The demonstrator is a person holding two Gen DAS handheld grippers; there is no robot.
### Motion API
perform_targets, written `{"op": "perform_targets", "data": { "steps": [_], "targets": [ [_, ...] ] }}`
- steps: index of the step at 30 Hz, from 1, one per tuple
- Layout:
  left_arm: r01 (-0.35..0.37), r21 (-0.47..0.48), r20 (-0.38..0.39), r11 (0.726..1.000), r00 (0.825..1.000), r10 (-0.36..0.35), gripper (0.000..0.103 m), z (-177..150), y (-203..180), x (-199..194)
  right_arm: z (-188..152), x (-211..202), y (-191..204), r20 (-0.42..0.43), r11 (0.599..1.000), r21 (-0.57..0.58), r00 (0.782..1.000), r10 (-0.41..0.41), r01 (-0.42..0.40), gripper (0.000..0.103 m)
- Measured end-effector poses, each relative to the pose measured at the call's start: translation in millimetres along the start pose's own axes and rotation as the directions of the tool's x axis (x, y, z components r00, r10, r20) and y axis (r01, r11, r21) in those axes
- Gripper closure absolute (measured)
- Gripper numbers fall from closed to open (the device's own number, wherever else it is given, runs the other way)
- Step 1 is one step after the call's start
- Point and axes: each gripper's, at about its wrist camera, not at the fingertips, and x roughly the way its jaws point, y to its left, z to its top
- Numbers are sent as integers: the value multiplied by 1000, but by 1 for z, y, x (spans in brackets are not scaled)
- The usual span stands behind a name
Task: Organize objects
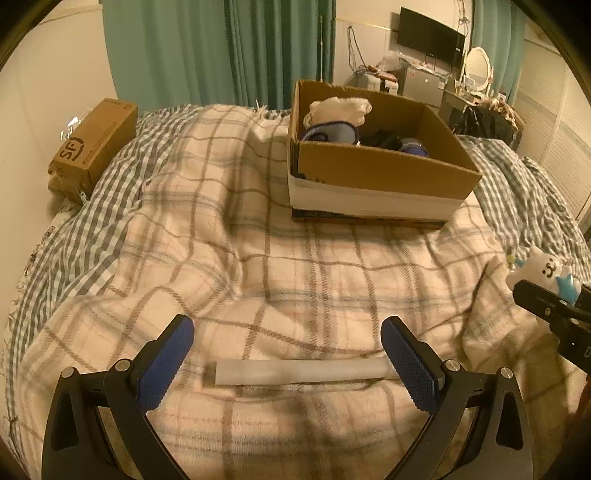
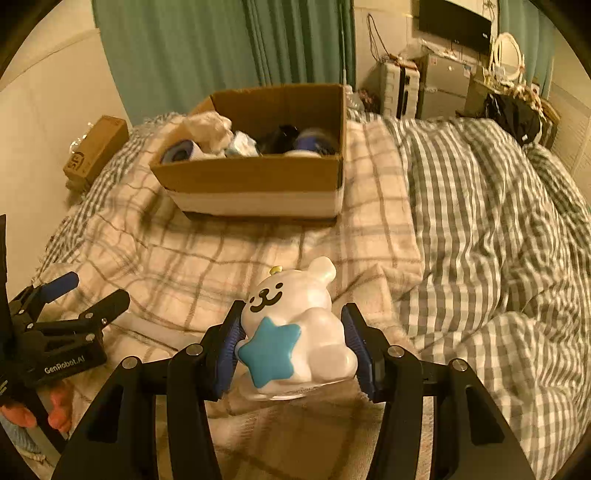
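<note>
Right wrist view: my right gripper (image 2: pixel 291 345) is clenched on the bear toy (image 2: pixel 295 332) above the bed; left gripper (image 1: pixel 286 354) released. Next, carry it to the box (image 2: pixel 258 177) at 12 o'clock.

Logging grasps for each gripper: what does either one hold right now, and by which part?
The right gripper clamps the white bear toy by its two sides. The left gripper is open and holds nothing.

A home bedroom — checked duvet (image 2: pixel 480 206) on a bed; green curtains (image 1: pixel 207 48); wall-mounted television (image 1: pixel 430 35).
</note>
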Motion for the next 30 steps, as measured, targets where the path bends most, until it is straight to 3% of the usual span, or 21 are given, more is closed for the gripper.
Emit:
{"op": "perform_targets", "data": {
  "steps": [5, 10, 15, 18, 22, 30],
  "targets": [
    [12, 37, -42, 999, 999, -11, 0, -3, -7, 7, 1, 2, 5, -2, 1000, -20, 1000, 17, -17, 51],
    [-1, 132, -111, 991, 994, 15, 0, -13, -29, 29, 0, 10, 1, -19, 999, 0, 999, 39, -39, 51],
    [23, 277, -199, 961, 979, 34, 10, -31, -57, 51, 0, 14, 1, -31, 999, 4, 998, 51, -51, 51],
    [48, 325, -251, 945, 967, 37, 10, -37, -66, 63, -1, 15, 0, -34, 998, 9, 998, 60, -60, 51],
    [109, 327, -326, 939, 945, 4, 10, -40, -67, 73, -1, 17, -3, -40, 998, 22, 997, 67, -67, 51],
    [119, 317, -347, 941, 938, -1, 10, -41, -64, 75, -1, 17, -4, -37, 997, 24, 997, 73, -72, 51]
  ]
}}
